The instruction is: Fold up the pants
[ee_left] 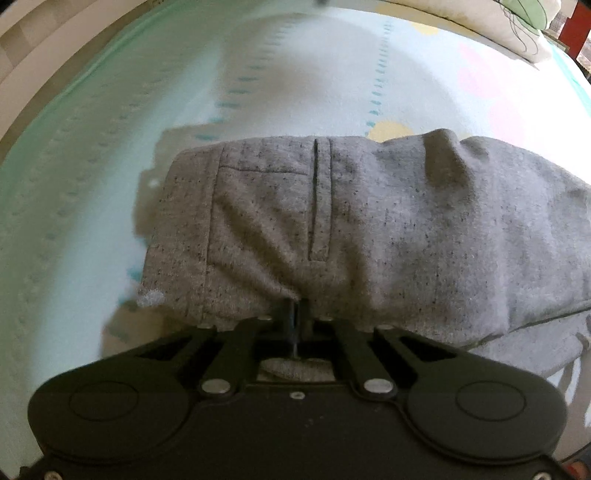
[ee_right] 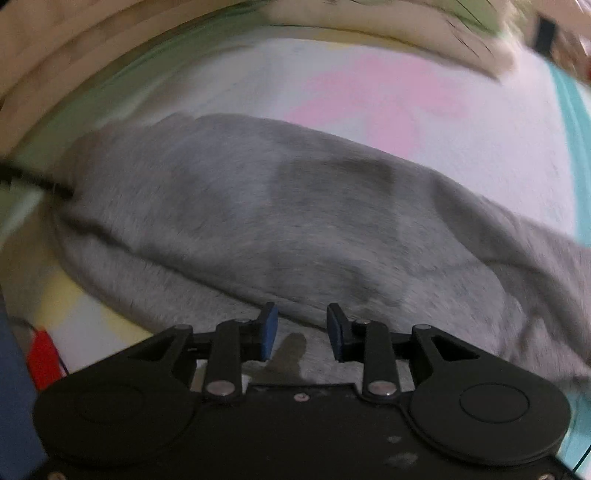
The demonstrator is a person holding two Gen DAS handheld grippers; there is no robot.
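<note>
Grey speckled sweatpants point(ee_left: 332, 221) lie on a pale patterned bed sheet point(ee_left: 110, 184), waistband end with a back pocket to the left. My left gripper point(ee_left: 294, 314) is shut on the near edge of the pants, with fabric bunched over its fingertips. In the blurred right wrist view the same grey pants point(ee_right: 280, 206) stretch across the bed. My right gripper point(ee_right: 302, 328) is open with its blue pads point(ee_right: 270, 328) apart, just above the near fold of the pants and holding nothing.
A cream pillow or folded bedding point(ee_left: 480, 26) lies at the far edge of the bed, also in the right wrist view point(ee_right: 369, 22). A wooden headboard or frame point(ee_left: 22, 59) runs along the far left. A red object point(ee_right: 44, 354) sits at the left.
</note>
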